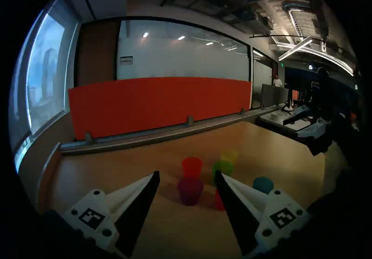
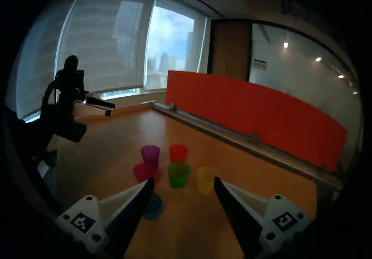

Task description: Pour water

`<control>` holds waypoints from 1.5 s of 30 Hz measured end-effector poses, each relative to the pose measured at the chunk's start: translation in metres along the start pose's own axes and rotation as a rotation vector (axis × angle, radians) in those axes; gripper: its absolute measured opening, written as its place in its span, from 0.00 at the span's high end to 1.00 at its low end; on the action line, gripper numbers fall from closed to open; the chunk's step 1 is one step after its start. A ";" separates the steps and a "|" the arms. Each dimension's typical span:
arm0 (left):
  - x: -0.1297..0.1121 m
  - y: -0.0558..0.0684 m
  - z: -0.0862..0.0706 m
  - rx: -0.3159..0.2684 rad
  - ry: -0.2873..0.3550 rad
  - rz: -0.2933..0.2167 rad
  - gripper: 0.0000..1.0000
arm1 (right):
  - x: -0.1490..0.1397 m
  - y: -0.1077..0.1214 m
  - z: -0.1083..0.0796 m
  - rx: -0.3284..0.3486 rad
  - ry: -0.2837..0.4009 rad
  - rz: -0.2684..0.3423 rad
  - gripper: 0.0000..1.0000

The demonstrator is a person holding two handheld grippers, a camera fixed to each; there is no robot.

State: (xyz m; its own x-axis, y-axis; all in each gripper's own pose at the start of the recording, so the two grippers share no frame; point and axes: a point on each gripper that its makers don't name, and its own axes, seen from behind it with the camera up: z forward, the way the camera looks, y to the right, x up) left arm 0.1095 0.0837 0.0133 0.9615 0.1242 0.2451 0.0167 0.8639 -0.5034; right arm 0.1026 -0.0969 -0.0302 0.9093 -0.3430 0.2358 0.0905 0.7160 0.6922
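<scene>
Office room: wooden table (image 2: 116,142), a red partition (image 2: 260,105) along its far edge, windows (image 2: 172,45) beyond.

Obscured items:
- The blue cup (image 2: 153,206) is half covered by one finger of the right gripper (image 2: 182,180) in the right gripper view.
- The pink cup (image 1: 218,202) is mostly hidden behind one finger of the left gripper (image 1: 187,174) in the left gripper view.
- Whether any cup contains water cannot be told.
- At the left edge of the right gripper view, the other gripper is only a dark silhouette.

Cups: six, upright, in a close cluster on the table.
- Right gripper view: the green cup (image 2: 178,174) stands just ahead of the gap between the fingertips. The yellow cup (image 2: 207,180) is near one tip and the pink cup near the other. The purple cup (image 2: 150,155) and red cup (image 2: 178,152) stand behind them.
- Left gripper view: the purple cup stands just beyond the gap, with the red cup directly behind it.

Jaws: both grippers are spread wide, hold nothing, and are short of the cups.
</scene>
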 end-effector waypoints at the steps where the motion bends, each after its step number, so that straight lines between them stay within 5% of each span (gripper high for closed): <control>1: -0.002 -0.001 0.000 0.001 -0.004 0.000 0.13 | -0.002 -0.001 0.001 0.005 -0.007 -0.003 0.01; 24: -0.026 -0.001 0.013 0.038 -0.024 0.032 0.13 | -0.043 -0.021 0.025 0.101 -0.113 -0.014 0.01; 45: -0.036 0.013 0.031 -0.027 -0.062 0.051 0.13 | -0.089 -0.051 0.052 0.195 -0.218 -0.029 0.01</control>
State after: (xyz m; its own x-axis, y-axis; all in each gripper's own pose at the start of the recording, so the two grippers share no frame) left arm 0.0667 0.1053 0.0233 0.9424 0.1982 0.2694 -0.0234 0.8426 -0.5381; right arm -0.0040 -0.1342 -0.0515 0.7966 -0.4994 0.3407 0.0163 0.5810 0.8137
